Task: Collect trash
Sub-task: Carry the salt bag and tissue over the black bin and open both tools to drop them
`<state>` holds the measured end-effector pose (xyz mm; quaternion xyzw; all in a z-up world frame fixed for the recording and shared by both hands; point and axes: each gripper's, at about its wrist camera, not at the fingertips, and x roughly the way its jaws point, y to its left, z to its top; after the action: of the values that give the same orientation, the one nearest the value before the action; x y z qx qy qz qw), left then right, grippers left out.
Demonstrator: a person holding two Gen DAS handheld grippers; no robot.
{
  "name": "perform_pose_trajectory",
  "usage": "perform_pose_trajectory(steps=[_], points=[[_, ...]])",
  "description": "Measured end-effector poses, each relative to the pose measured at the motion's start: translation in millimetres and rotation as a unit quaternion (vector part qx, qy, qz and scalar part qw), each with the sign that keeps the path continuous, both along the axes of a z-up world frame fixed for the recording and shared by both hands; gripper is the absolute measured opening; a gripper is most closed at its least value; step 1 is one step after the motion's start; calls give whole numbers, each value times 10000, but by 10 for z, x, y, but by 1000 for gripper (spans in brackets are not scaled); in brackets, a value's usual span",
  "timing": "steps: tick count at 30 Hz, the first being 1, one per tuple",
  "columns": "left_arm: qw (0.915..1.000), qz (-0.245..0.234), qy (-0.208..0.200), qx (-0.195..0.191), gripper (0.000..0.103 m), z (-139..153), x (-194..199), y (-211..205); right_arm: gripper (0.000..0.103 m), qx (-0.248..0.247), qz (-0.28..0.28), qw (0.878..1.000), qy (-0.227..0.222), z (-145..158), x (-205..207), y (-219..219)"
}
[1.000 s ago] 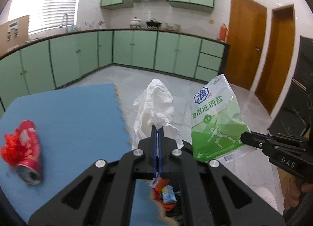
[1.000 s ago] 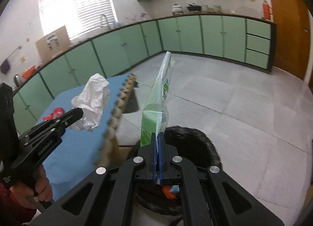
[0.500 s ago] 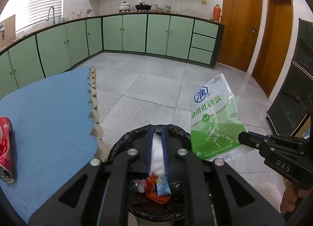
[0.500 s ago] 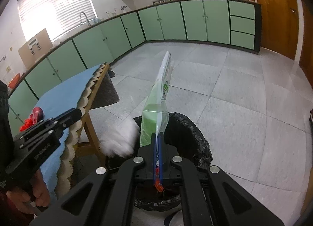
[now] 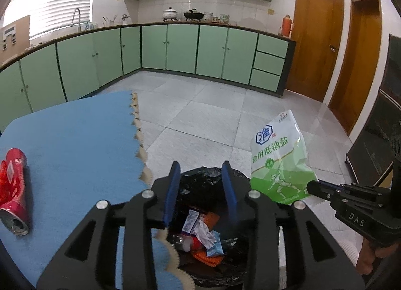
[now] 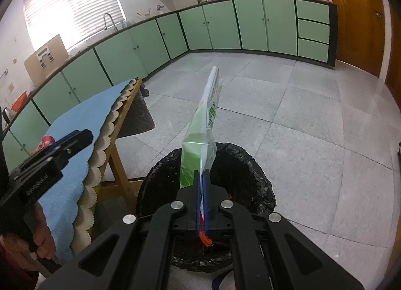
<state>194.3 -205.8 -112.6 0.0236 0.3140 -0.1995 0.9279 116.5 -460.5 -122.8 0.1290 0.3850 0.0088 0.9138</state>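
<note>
My left gripper is open and empty above the black-lined trash bin, which holds several wrappers and crumpled paper. My right gripper is shut on the bottom edge of a green and white salt bag and holds it upright over the bin. The bag also shows in the left wrist view, beside the bin's right rim. A crushed red can lies on the blue table mat at the far left.
The table with its scalloped mat edge stands left of the bin. Green kitchen cabinets line the far walls. Wooden doors are at the right. Grey tiled floor spreads beyond the bin.
My left gripper carried the white crumpled paper from above the table edge to over the bin, opened, and the paper dropped in. My right gripper still holds the salt bag.
</note>
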Motion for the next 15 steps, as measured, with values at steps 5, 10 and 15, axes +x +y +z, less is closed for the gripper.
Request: perform_pose_trajectory(steps=[5,10,15], points=[[9997,195,-135,-42,54,93,-93,177,2,-32,49,10000,-21,32,-10,79],[9989,398,-234,3,65,182,-145,377,2,-33,78,10000,8,38,2,156],[9978,594,-277,47,67,246,-173,548,2,-66,97,9998,168,-26,68,195]])
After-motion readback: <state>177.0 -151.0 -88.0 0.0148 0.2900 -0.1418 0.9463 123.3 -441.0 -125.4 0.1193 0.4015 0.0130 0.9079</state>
